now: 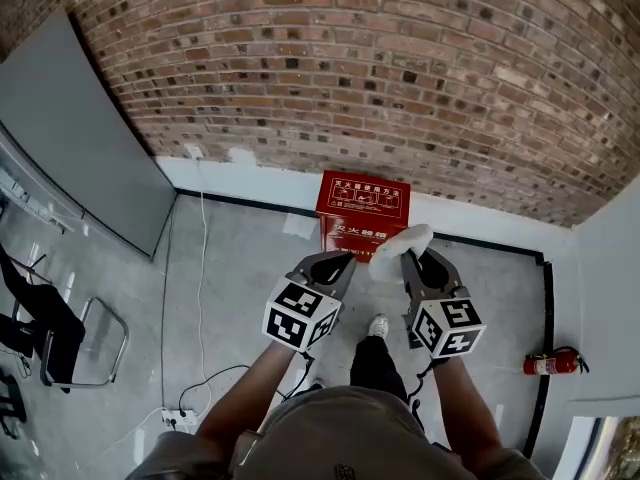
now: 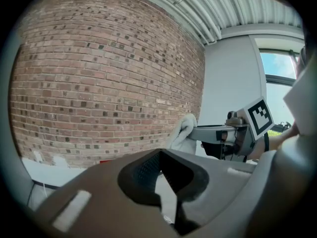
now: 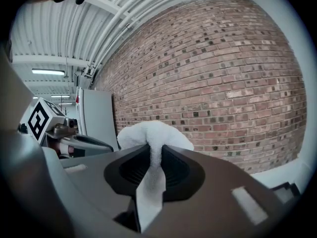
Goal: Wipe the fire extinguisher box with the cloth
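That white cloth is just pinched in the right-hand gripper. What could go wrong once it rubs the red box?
The right gripper pinches only a thin fold of the cloth; rubbing the red box might tug it loose. The box sits low on the floor, so the gripper's hard tips could scrape it. A cable trails near the person's shoe: a possible trip.
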